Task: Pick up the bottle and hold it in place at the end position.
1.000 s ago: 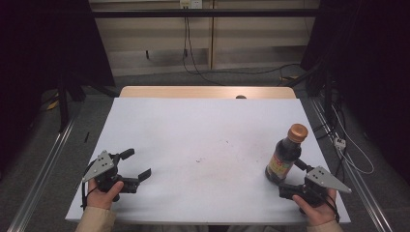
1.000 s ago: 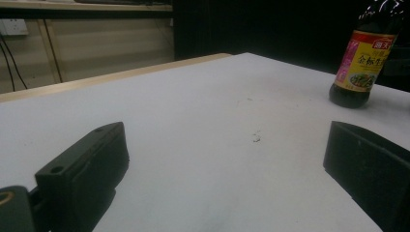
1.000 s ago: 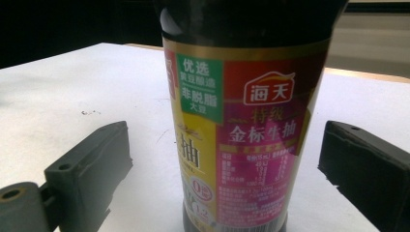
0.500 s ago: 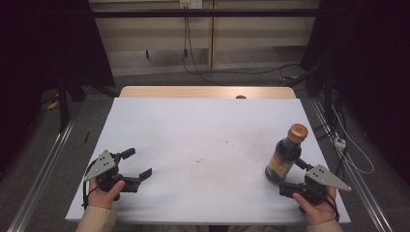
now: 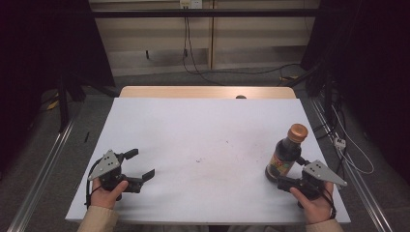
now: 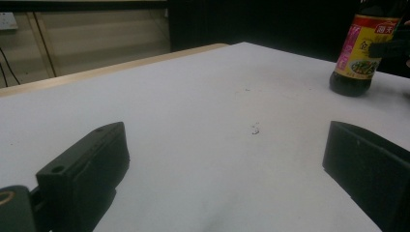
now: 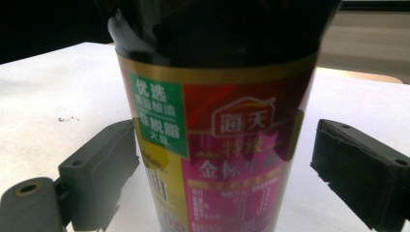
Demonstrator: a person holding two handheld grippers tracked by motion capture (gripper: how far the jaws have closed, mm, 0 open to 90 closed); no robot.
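A dark sauce bottle (image 5: 285, 153) with an orange cap and a red and yellow label stands upright near the table's right front. My right gripper (image 5: 289, 172) is open around its base. In the right gripper view the bottle (image 7: 217, 145) stands between the two fingers (image 7: 101, 164); the left one sits close to the label and the right one stands clear of it. My left gripper (image 5: 140, 164) is open at the left front with nothing between its jaws. In the left gripper view (image 6: 222, 164) the bottle (image 6: 365, 53) stands far off at the upper right.
The white table top (image 5: 203, 130) has a wooden strip along its far edge, where a small dark object (image 5: 241, 97) lies. A few dark specks (image 5: 200, 160) mark the middle. Cables and a power strip (image 5: 340, 143) lie on the floor to the right.
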